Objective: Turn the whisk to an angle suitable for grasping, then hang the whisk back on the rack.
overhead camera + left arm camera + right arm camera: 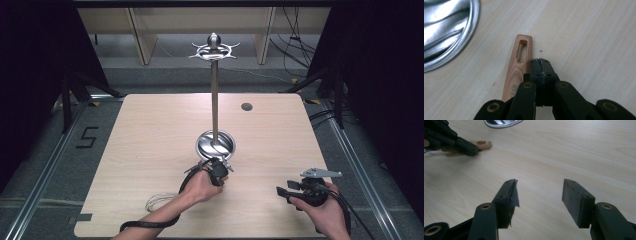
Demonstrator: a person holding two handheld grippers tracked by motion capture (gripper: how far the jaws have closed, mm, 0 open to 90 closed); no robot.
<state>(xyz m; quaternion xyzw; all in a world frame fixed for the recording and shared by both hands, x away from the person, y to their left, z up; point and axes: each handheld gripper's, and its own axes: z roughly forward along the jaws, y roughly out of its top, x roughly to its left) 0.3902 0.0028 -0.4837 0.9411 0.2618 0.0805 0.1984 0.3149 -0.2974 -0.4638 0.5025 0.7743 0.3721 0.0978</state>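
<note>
On the pale wooden table (150,150), the left gripper (540,61), jaws pressed together, rested just beside a light, stiff wooden handle (517,67), best pinched across its slotted end, while the right gripper (539,195) gaped idle.

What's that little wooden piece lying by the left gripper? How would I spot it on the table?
Start at the tall metal stand in the middle of the table and drop to its shiny round base. Just beside that base lies a flat wooden handle, next to the left gripper, whose jaws are shut. It is the one reddish, grained thing there, with a slot near its end.
</note>
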